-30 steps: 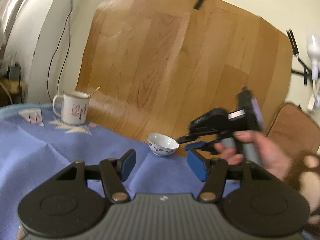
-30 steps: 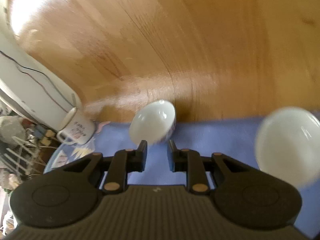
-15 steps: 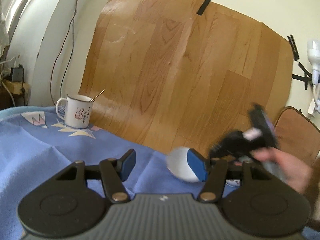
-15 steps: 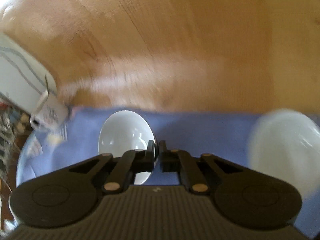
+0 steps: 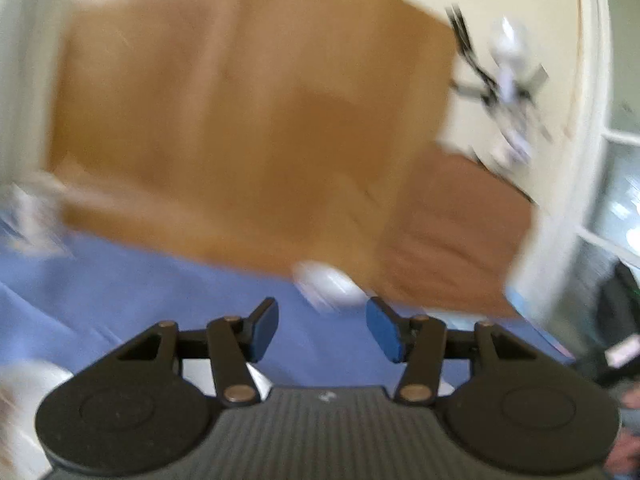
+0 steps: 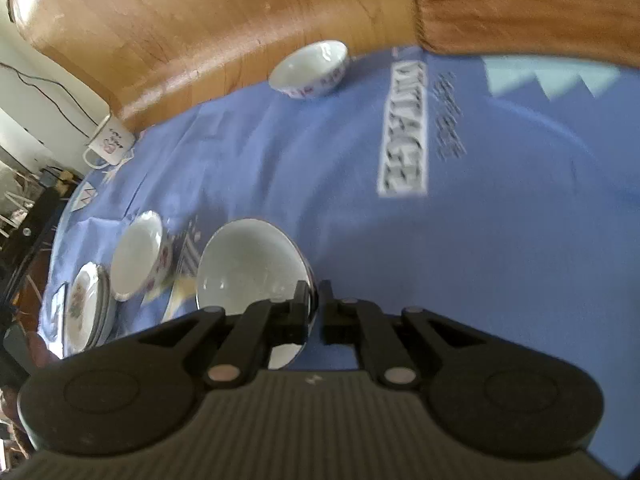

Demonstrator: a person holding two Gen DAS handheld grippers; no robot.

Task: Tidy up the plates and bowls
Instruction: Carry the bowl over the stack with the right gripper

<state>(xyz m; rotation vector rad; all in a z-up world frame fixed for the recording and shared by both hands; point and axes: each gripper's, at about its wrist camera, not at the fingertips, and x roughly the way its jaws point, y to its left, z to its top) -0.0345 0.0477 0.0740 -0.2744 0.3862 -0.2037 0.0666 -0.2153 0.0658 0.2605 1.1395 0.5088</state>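
My right gripper (image 6: 313, 312) is clamped tight on the rim of a white bowl (image 6: 248, 264), one finger inside the wall and one outside, and the bowl hangs tilted above the blue tablecloth (image 6: 500, 260). Just beside it on my left sits a second bowl (image 6: 138, 256) with a floral pattern on its side, and touching that one is a small stack of flowered plates (image 6: 86, 308) near the cloth's edge. Far across the cloth, close to the wood-grain panel (image 6: 180, 20), a third bowl (image 6: 310, 68) with red marks around its outside stands alone, well apart from the rest. Printed on the cloth between that bowl and me is a block word in white-outlined letters (image 6: 404, 128); it looks like "VINTAGE", but it is smeared and I cannot read it for certain, and the smaller line beside it is illegible. A white mug (image 6: 112, 142) with a red drawing and some small writing I cannot make out stands at the left by the wall. My left gripper (image 5: 322, 328) is partly open and its blue pads (image 5: 384, 330) are closing with nothing between them; beyond them, very blurred, a white bowl (image 5: 328, 284) sits on the cloth's far edge.
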